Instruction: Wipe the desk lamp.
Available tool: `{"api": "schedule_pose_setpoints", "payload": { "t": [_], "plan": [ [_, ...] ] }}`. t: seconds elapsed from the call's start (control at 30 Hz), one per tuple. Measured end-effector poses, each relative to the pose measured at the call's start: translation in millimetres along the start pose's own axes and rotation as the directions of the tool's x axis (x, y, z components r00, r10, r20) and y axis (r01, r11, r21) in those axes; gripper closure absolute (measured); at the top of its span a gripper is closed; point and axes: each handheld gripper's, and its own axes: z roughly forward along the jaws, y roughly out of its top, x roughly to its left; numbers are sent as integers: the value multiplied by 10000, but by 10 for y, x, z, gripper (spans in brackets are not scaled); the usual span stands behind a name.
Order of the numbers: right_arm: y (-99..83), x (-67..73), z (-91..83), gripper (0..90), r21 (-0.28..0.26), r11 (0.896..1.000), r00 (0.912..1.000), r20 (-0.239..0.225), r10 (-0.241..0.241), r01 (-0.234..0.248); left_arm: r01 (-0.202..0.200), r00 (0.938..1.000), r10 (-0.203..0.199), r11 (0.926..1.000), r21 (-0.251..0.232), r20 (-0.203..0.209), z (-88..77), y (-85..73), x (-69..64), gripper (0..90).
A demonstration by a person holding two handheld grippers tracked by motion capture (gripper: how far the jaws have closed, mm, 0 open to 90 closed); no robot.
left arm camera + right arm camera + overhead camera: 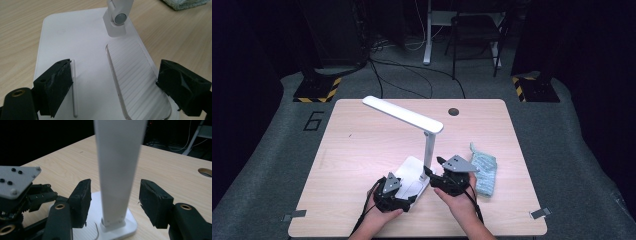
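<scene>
The lamp (414,145) stands on the table (362,150) near its 6 o'clock edge; the cloth (484,170) lies on the table, at the lamp's 3 o'clock.

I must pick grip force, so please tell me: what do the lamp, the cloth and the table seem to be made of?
Lamp: likely plastic, smooth matte white; its base has a ribbed, slightly glossy inset panel.
Cloth: soft textile, pale blue-green, looks like fuzzy terry or microfibre; it lies crumpled.
Table: light wood look with fine grain lines, probably laminate over board; the pictures leave that open.
</scene>
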Motion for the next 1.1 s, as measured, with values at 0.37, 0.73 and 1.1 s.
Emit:
{"api": "schedule_pose_setpoints", "payload": {
  "t": [0.37,0.73,1.1],
  "plan": [
    [140,73,126,459,-56,10000,9984,563,35,-32,-201,9995,194,9994,292,229,-13,22,-59,124],
    [208,-39,228,534,122,9999,9992,385,-86,82,-508,9974,510,9987,-61,504,-114,92,-94,300],
    [216,-101,239,449,86,9998,9953,955,-167,160,11,9997,0,9990,-445,237,-250,116,97,301]
  ]
}}
